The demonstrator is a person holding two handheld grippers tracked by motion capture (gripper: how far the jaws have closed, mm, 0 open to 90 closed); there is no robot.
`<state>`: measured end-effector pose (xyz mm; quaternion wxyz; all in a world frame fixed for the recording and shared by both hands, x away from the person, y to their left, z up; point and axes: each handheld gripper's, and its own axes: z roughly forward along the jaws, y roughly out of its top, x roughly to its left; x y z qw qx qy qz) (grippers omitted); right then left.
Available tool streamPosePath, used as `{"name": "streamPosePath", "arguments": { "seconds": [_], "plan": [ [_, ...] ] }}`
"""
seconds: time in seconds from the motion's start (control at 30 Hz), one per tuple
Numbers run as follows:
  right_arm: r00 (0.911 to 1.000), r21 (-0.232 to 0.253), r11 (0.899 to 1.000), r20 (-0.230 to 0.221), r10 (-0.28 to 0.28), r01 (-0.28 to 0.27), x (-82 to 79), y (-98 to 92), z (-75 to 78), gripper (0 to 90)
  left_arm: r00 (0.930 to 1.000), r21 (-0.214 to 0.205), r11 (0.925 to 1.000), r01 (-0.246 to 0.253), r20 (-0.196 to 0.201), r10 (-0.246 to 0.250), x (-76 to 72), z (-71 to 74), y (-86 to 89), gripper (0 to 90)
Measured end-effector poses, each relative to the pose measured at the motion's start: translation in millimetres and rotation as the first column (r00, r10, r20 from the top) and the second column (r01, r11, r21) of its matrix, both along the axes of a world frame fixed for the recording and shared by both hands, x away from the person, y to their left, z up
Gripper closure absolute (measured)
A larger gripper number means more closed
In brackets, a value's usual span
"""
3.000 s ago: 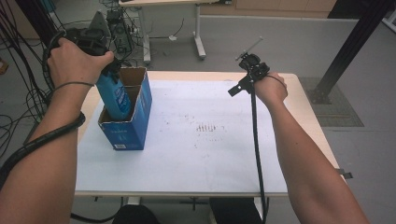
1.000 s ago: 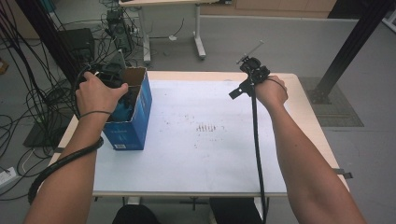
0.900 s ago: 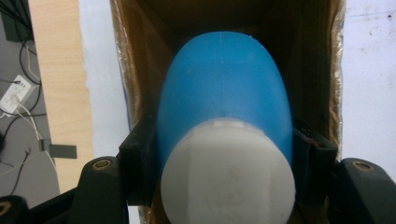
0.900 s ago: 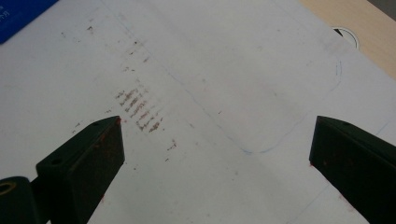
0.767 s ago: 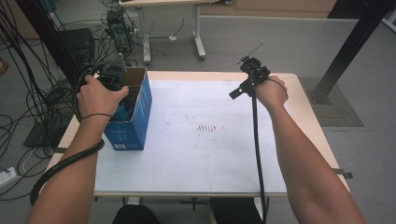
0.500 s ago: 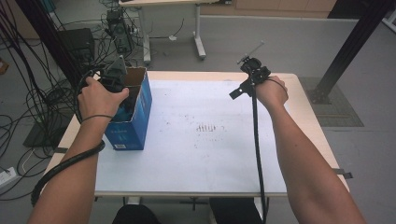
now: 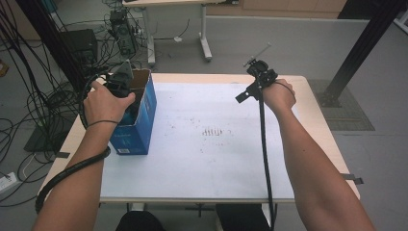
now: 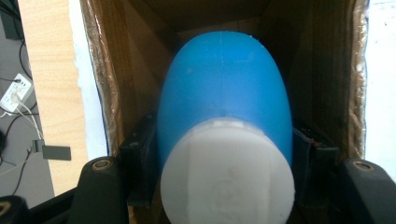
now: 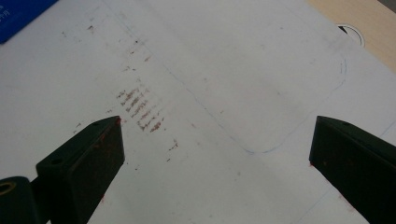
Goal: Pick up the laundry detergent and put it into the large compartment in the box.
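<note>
Blue bottle (image 8: 224,93) sits clamped between left gripper (image 8: 219,163) jaws inside box (image 7: 139,120).

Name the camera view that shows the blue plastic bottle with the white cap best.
The left gripper view: the blue plastic bottle with the white cap sits large between the left gripper's jaws, inside the brown cardboard box. The high view gives a blue sliver behind the hand. The right gripper view looks at the white table sheet.

A wooden table (image 7: 315,115) carries a white sheet (image 7: 202,159) and a blue box (image 7: 137,130).
</note>
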<state>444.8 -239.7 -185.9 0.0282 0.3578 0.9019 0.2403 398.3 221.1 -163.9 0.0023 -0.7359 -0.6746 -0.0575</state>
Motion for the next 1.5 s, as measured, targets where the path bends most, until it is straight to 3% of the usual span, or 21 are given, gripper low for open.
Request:
{"name": "streamPosePath", "arguments": {
  "seconds": [0.83,1.5],
  "plan": [
    [0.9999,-0.005,1.0,0.009,0.006,-0.006,-1.1,2.1,1.3,3.2,1.0,-0.009,0.9999,-0.004,0.009,0.004,-2.8,-0.5,4.6,37.7],
    [0.9999,-0.001,1.0,0.011,-0.001,0.001,-1.5,-2.4,0.9,3.2,0.9999,0.001,0.9999,-0.012,0.009,0.012,-0.7,-1.5,-1.4,37.6]
  ]
}}
